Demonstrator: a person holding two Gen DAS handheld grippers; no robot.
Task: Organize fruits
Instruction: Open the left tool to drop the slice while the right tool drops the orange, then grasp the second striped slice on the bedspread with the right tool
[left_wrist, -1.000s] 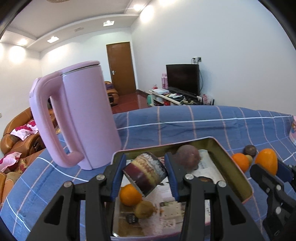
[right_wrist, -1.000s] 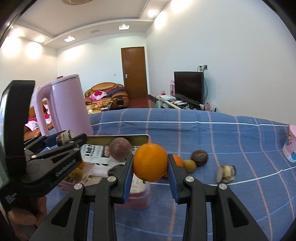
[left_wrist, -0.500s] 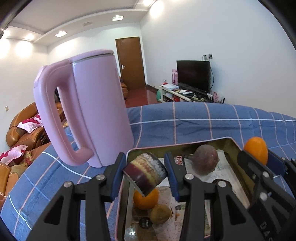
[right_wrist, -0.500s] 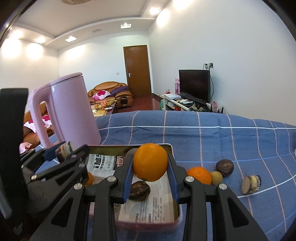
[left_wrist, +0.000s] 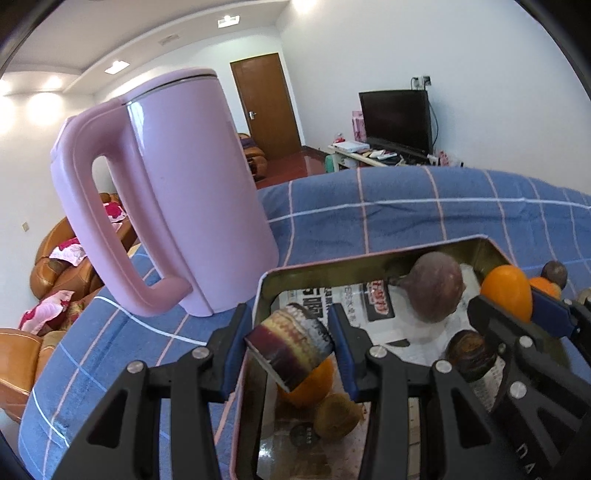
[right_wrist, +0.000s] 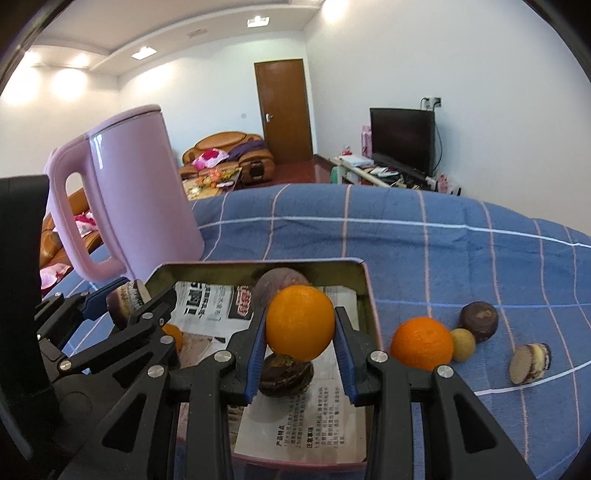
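both grippers poised over the tin tray, each carrying a piece.

right gripper (right_wrist: 300, 365) pinches an orange (right_wrist: 300, 328) above the tray (right_wrist: 364, 291); left gripper (left_wrist: 289, 349) pinches a cut fruit chunk (left_wrist: 290, 345). next likely lowering and spreading the fingers. fruit beneath the fingers is partly hidden; four pieces wait beside the tray.

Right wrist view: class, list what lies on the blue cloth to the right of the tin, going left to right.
Loose orange → small yellow-green fruit → dark brown round fruit → cut corn piece.
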